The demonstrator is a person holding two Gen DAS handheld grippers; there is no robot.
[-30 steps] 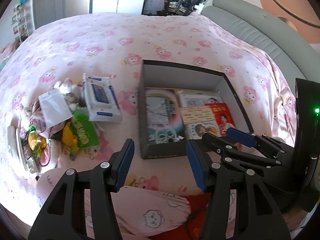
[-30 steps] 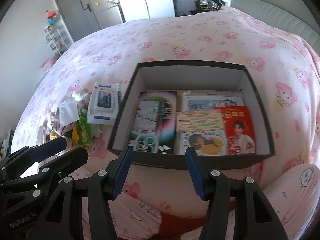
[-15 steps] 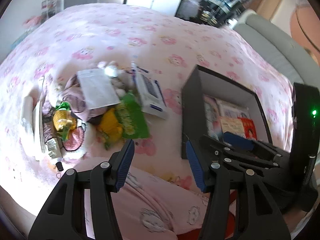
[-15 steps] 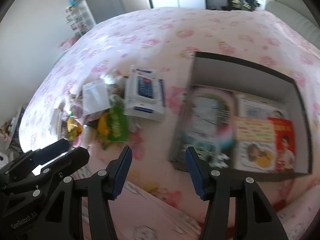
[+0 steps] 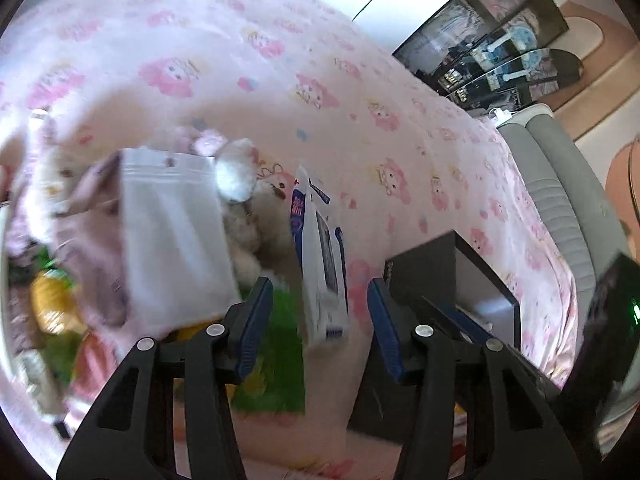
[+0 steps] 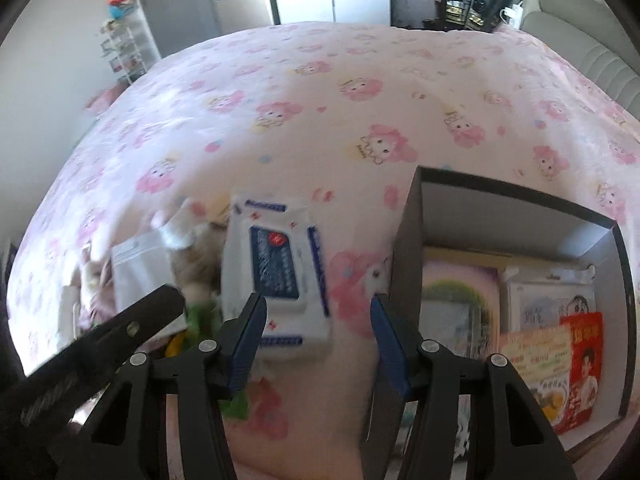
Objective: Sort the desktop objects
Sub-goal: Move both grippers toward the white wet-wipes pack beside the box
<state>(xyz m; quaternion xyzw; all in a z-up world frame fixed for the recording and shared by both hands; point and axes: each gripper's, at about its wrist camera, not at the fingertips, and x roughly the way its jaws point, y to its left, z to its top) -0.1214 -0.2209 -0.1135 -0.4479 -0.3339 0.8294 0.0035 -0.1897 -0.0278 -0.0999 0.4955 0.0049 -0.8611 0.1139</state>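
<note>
We work over a pink bedsheet (image 6: pixel 320 92), and the biggest thing on it is the black box (image 6: pixel 416 216), already lined with cards and booklets along its floor; to its left, apart from its wall, lies the pile we have yet to sort. Largest in that pile is the wipes pack (image 6: pixel 276 280), flat on the sheet; beside it sits a white pouch (image 5: pixel 168 240) lying over a plush toy (image 5: pixel 244 208), with a green packet (image 5: pixel 276 364) and something yellow below (too blurred to name).

Both grippers hang over the pile with nothing between the jaws. The left gripper (image 5: pixel 316 322) has just been narrowing, yet its pads stand apart and touch nothing; the right gripper (image 6: pixel 316 340) is spread too, the near end of the wipes pack showing in its gap.

We judge the wipes pack the next pick; we should come straight down across its short width, let both pads seat on its sides before closing, and squeeze gently, since a soft pack bulges and slips; we keep the left gripper clear of the right, as they crowd the same corner.
</note>
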